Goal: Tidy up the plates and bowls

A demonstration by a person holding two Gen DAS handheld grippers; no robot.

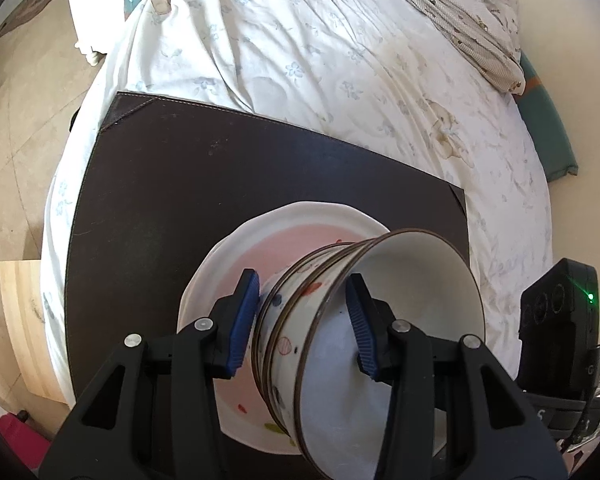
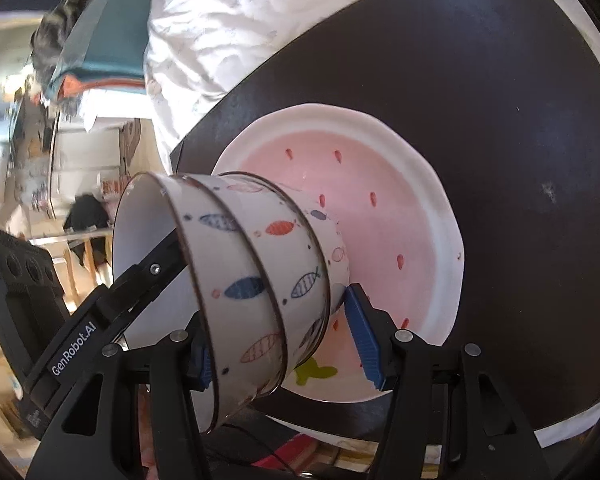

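Observation:
A stack of white bowls with fish patterns (image 1: 300, 320) rests on a white plate with a pink centre (image 1: 276, 248), which lies on a dark brown mat (image 1: 172, 184). My left gripper (image 1: 300, 322) straddles the stack's wall, one blue pad outside, one inside the top bowl; whether the pads press the bowl is unclear. In the right wrist view the bowl stack (image 2: 260, 264) sits on the plate (image 2: 404, 208). My right gripper (image 2: 284, 340) straddles the lower bowls with pads apart, and the left gripper's arm (image 2: 112, 304) reaches into the top bowl.
The mat (image 2: 500, 120) lies on a bed covered with a white floral sheet (image 1: 320, 60). A patterned pillow (image 1: 480, 20) lies at the far right. Tiled floor (image 1: 20, 120) and a wooden board (image 1: 24, 320) are on the left. The right gripper's body (image 1: 560, 328) is at the right edge.

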